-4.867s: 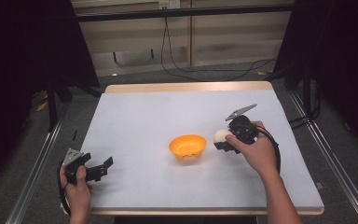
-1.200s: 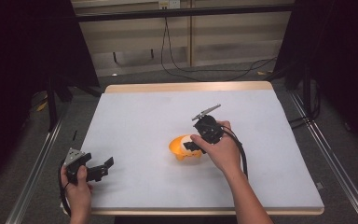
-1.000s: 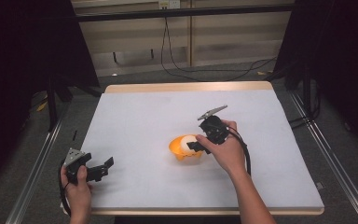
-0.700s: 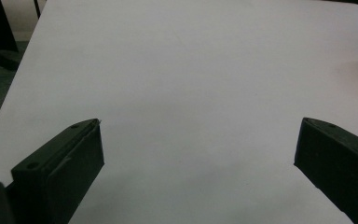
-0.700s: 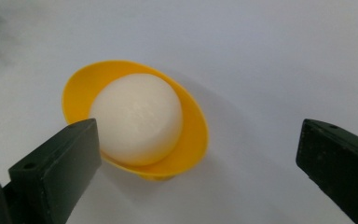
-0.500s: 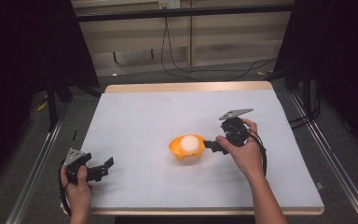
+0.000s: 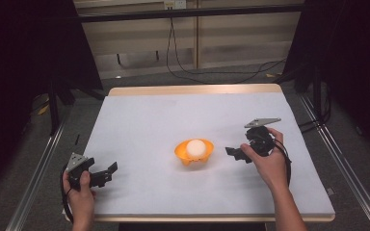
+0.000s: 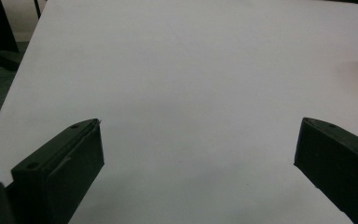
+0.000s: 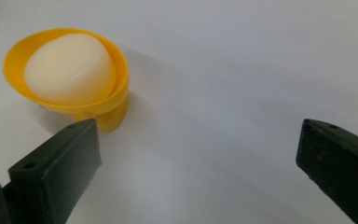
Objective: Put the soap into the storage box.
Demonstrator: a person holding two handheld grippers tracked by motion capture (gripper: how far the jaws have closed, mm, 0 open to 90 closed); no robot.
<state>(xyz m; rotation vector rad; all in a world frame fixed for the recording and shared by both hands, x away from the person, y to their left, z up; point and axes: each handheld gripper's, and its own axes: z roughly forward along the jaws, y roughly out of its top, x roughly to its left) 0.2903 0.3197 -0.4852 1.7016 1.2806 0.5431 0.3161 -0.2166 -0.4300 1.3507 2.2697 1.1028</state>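
An orange bowl [image 7: 194, 154] sits near the middle of the white table [image 7: 173, 120], and a pale round ball [image 7: 196, 147] rests inside it. In the right gripper view the bowl [image 9: 100, 109] with the ball [image 9: 67, 67] lies at upper left, just beyond the left jaw. My right gripper [image 7: 233, 152] is open and empty, a short way right of the bowl. My left gripper [image 7: 110, 171] rests open near the front left of the table, with nothing between its jaws [image 8: 196, 154].
The table's front edge [image 7: 197, 217] runs just below both hands. Metal rails [image 7: 38, 168] flank the table on each side. Cables [image 7: 212, 72] lie on the floor beyond the far edge.
My right gripper carried the ball from the right to the bowl, let it go there, and drew back to the right with open jaws. The left gripper stayed still.
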